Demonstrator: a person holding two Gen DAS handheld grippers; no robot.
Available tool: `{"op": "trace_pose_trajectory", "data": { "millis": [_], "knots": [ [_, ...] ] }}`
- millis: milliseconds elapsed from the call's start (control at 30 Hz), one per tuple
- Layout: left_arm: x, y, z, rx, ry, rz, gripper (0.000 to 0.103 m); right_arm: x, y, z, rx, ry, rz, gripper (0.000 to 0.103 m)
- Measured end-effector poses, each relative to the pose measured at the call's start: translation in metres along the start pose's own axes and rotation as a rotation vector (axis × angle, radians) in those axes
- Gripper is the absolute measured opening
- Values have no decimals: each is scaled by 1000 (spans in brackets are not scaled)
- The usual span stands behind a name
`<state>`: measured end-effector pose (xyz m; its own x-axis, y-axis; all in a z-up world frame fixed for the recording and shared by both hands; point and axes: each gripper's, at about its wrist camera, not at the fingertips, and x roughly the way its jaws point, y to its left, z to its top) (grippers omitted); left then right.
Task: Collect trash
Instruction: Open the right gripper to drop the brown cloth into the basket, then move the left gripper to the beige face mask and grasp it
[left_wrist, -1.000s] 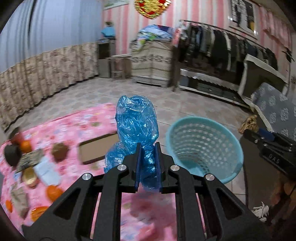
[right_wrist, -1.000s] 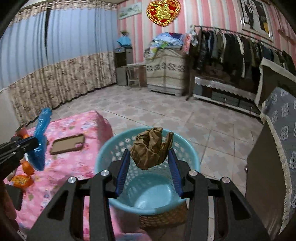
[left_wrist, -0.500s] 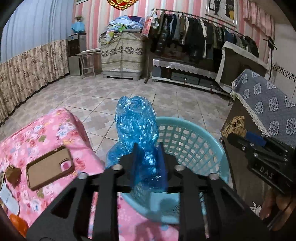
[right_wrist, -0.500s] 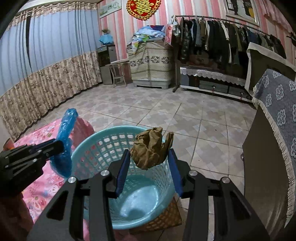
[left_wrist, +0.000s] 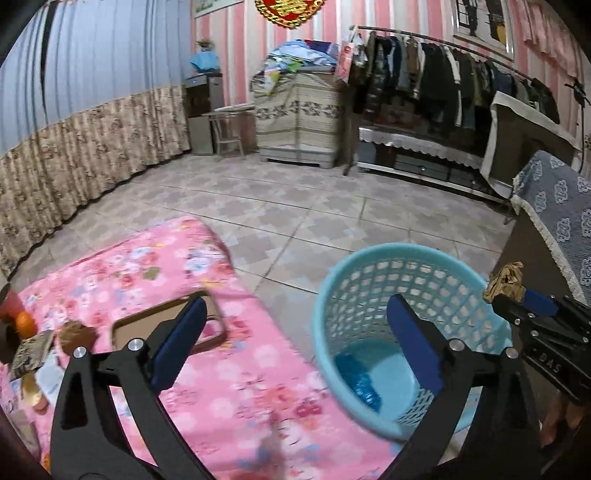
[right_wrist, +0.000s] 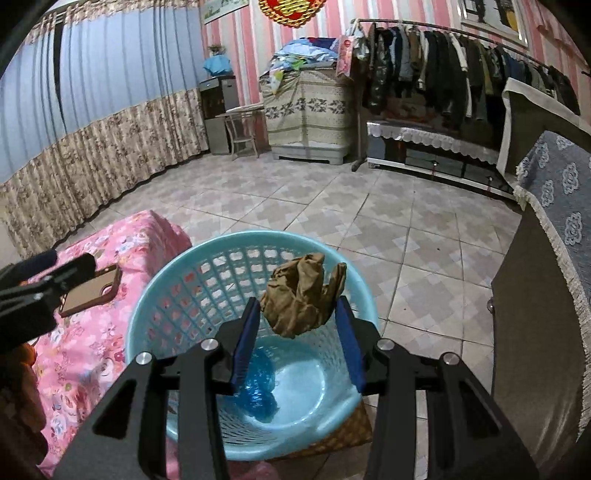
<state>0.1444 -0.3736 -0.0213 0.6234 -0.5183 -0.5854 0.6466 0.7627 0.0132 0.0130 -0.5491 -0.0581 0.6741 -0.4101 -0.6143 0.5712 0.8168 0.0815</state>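
Over the teal basket (right_wrist: 207, 266) at lower centre, the right claw (right_wrist: 295, 325) pinches a crumpled brown paper (right_wrist: 301, 291) — poised for a drop. Left claw (left_wrist: 295, 343) is opening wide, empty — blue bag (left_wrist: 356, 380) lies in the basket's bottom.

Turquoise lattice basket (right_wrist: 177, 291); blue bag (right_wrist: 258, 391); brown paper (right_wrist: 301, 295); pink floral cloth (left_wrist: 236, 384); pink-and-white striped wall (left_wrist: 236, 48); grey-and-beige patterned floor tiles (right_wrist: 424, 243).
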Motion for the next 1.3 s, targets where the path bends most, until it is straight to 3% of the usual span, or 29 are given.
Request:
{"op": "trace_pose_trajectory", "data": {
  "millis": [100,133,200,367,467,767,1067,1300],
  "knots": [
    [-8,12,-3,-12,-9,28,97,5,11,0,-13,9,4,50],
    [-12,16,-4,-16,-10,43,97,7,10,2,-15,7,5,65],
    [-18,23,-7,-17,-11,79,97,7,11,3,-14,-5,5,78],
    [-45,36,-16,-18,-44,131,97,4,12,2,-7,-1,-15,78],
    [-63,44,-22,-22,-56,156,98,-9,18,0,-20,-26,-12,83],
    [-129,102,-63,-96,-62,247,98,-59,71,-11,-86,-108,98,87],
    [-190,214,-116,-225,-28,455,98,-80,158,-27,-187,-83,245,87],
    [-218,288,-146,-301,6,520,98,-87,232,-38,-318,-82,296,87]
  ]
}}
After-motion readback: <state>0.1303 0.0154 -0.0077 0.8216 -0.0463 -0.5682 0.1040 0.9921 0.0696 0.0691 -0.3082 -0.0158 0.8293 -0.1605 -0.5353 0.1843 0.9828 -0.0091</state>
